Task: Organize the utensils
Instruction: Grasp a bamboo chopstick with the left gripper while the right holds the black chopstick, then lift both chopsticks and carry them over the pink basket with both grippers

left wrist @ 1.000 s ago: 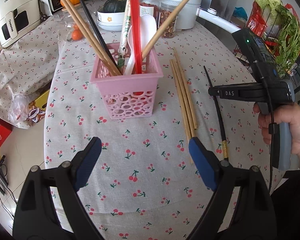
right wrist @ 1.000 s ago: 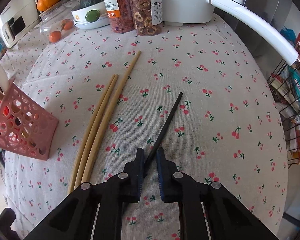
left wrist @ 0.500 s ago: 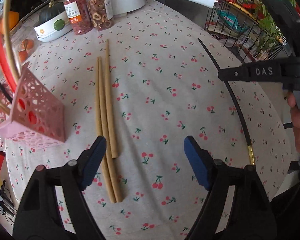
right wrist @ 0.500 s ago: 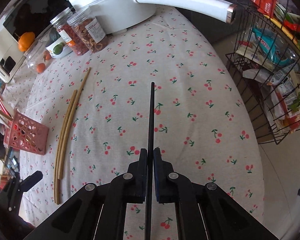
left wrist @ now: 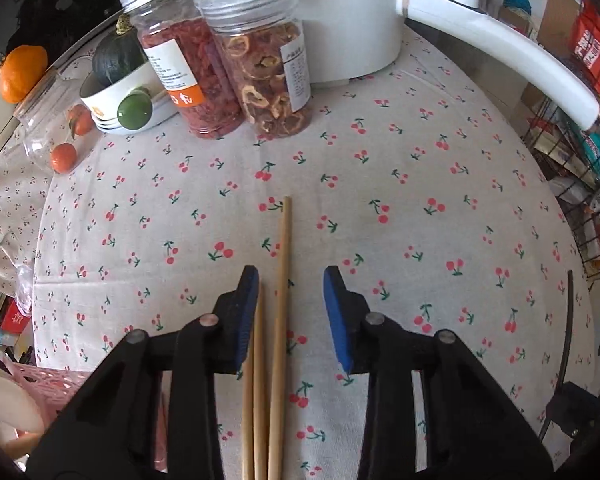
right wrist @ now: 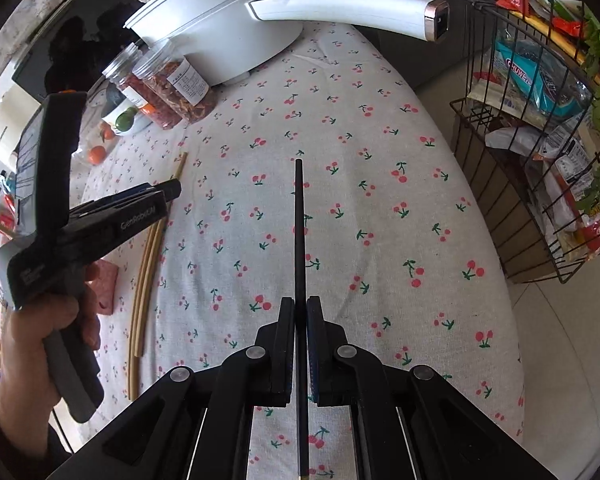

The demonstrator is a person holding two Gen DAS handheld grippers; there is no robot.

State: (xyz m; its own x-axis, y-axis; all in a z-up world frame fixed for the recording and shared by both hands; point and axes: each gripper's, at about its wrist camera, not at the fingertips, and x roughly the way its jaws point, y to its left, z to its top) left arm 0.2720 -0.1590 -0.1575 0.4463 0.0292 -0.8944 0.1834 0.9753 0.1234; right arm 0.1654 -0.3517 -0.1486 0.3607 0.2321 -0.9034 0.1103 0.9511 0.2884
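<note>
Three wooden chopsticks (left wrist: 278,320) lie side by side on the cherry-print tablecloth (left wrist: 420,184). My left gripper (left wrist: 290,280) is open, low over them, its jaws on either side of the sticks. They also show in the right wrist view (right wrist: 146,272). My right gripper (right wrist: 300,308) is shut on a black chopstick (right wrist: 299,232) and holds it above the cloth, pointing forward. That black chopstick shows at the right edge of the left wrist view (left wrist: 568,320). The pink utensil basket (left wrist: 40,380) sits at the lower left, mostly hidden behind the gripper.
Two jars of dried fruit (left wrist: 260,64), a white bowl with a squash (left wrist: 116,96), small oranges (left wrist: 64,156) and a white pot with a long handle (left wrist: 500,52) stand at the back. A wire rack of groceries (right wrist: 540,120) stands off the table's right edge.
My left gripper swung right and came down over the wooden chopsticks, narrowing its jaws around them. My right gripper lifted the black chopstick off the cloth and holds it higher.
</note>
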